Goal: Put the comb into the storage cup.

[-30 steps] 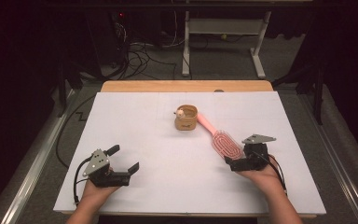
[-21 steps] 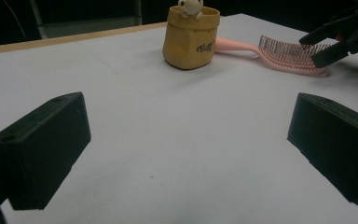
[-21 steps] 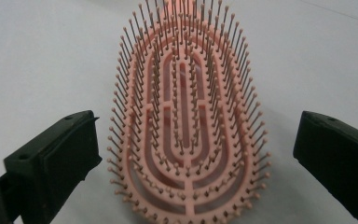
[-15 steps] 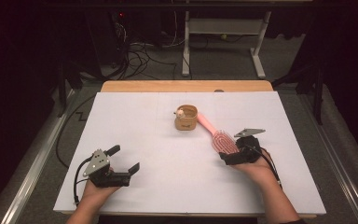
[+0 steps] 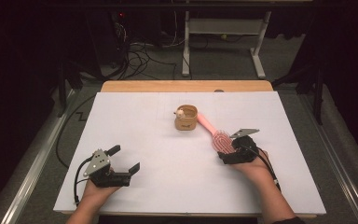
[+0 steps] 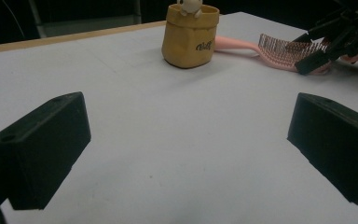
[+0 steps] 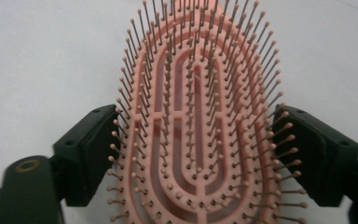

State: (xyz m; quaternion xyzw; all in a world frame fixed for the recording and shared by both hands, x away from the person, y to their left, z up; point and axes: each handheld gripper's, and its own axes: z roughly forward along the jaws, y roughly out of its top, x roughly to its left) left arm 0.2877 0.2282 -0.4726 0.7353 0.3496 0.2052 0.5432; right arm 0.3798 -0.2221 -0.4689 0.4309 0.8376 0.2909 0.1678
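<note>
- Right gripper point(image 5: 227, 148): jaws straddle the head of the pink hairbrush point(image 5: 220, 139), one on each side. Right gripper view shows both pads level with the brush rim point(image 7: 196, 140), bristles brushing the pads; jaws spread about as wide as the head. Firm clamp or just bracketing: can't tell.
- Brush lies flat on the bench point(image 5: 135, 121), bristles up, right of centre. Handle runs up-left from the head toward the cup.
- Tan cup point(image 5: 186, 117): upright near bench centre toward the far edge, small pale figure on its rim, dark lettering on the side. In the left gripper view the brush handle point(image 6: 235, 44) passes behind the cup point(image 6: 190, 35) and looks to touch it or sit just beside it.
- Left gripper point(image 5: 121, 163): near-left of the bench, held in the person's hand, jaws wide apart, nothing between them. Its own view shows bare white surface between the two black pads point(image 6: 42, 149).
- The two grippers are well apart; the right gripper point(image 6: 328, 44) shows at top right of the left gripper view, on the brush head.
- Bench: white sheet over a wooden top, wood strip visible along the far edge.
</note>
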